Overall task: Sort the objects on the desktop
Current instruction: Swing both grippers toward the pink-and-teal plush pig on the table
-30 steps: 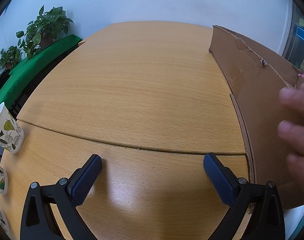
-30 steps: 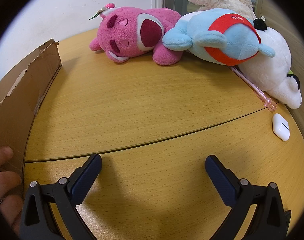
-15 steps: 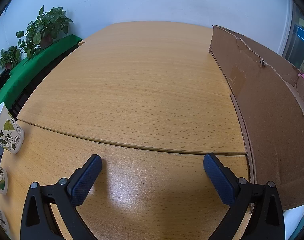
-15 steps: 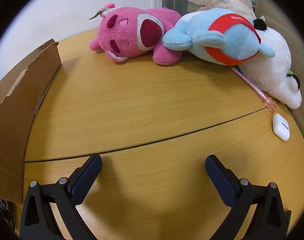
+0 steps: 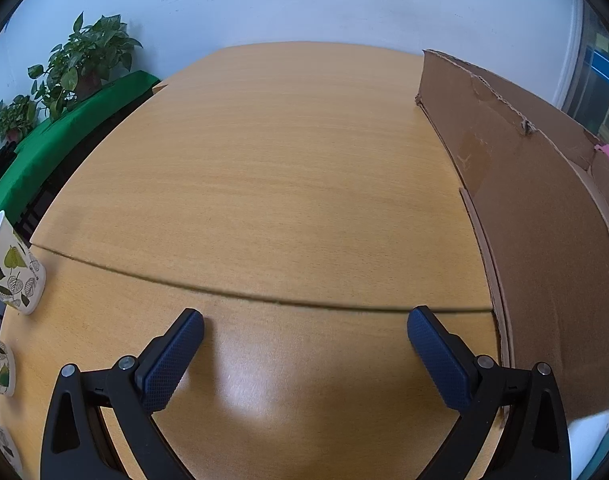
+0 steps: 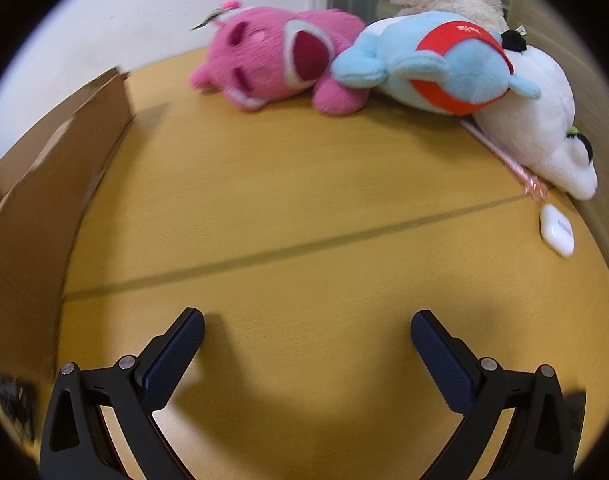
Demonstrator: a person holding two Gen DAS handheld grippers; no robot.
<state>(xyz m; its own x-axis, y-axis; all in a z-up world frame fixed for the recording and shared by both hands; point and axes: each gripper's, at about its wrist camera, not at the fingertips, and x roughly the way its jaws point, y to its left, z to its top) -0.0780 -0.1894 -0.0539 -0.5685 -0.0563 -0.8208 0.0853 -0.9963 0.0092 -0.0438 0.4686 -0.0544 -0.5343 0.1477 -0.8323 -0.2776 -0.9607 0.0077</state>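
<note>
Both black two-finger grippers, left (image 5: 304, 330) and right (image 6: 306, 330), gape empty; the pink plush bear (image 6: 278, 60) lies crosswise, head toward the brown cardboard box (image 6: 44, 200).

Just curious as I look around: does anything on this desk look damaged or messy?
Yes. The cardboard box has a ragged, torn top edge. The plush toys lie toppled in a heap at the desk's far edge, over a pink pen.
</note>
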